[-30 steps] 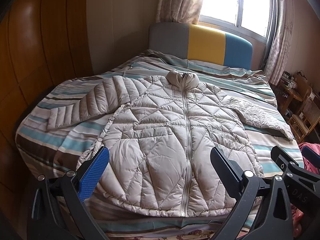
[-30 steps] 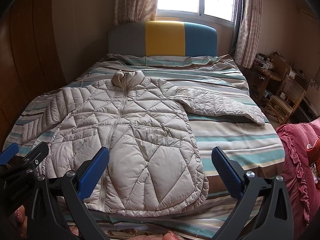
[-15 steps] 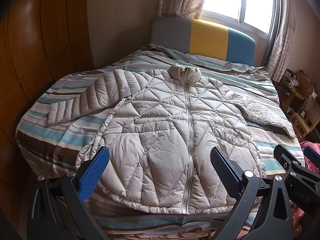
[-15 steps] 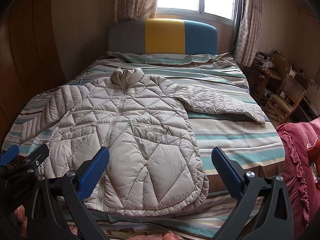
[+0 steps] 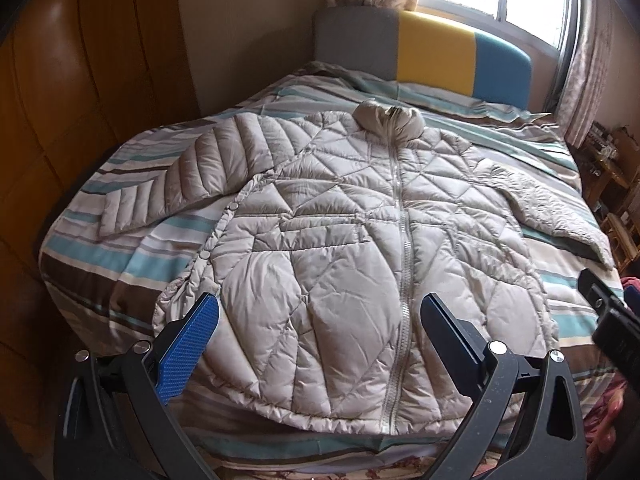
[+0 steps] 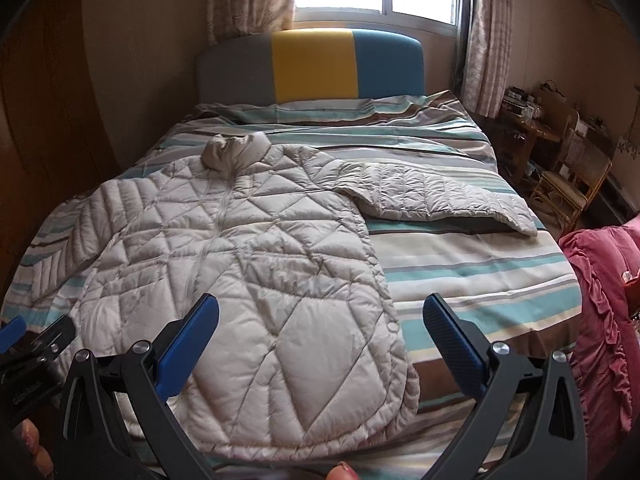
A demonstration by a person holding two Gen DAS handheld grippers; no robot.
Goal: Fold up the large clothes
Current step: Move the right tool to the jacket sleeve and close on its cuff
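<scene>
A beige quilted puffer jacket [image 5: 340,240] lies flat and zipped on the striped bed [image 5: 96,264], collar toward the headboard, both sleeves spread out. It also shows in the right wrist view [image 6: 248,272]. My left gripper [image 5: 316,312] is open and empty, hovering over the jacket's lower left hem. My right gripper [image 6: 320,312] is open and empty, above the jacket's lower right hem. The right sleeve [image 6: 436,204] stretches across the bed [image 6: 480,280] to the right.
A grey, yellow and blue headboard [image 6: 312,64] stands below the window. A wooden wardrobe [image 5: 60,100] lines the left side. A pink ruffled fabric [image 6: 600,320] lies right of the bed. Wicker chairs [image 6: 572,176] and a small table stand at the far right.
Both grippers have moved slightly forward and lower over the jacket's hem, which now fills more of each view. Both stay open and empty.
</scene>
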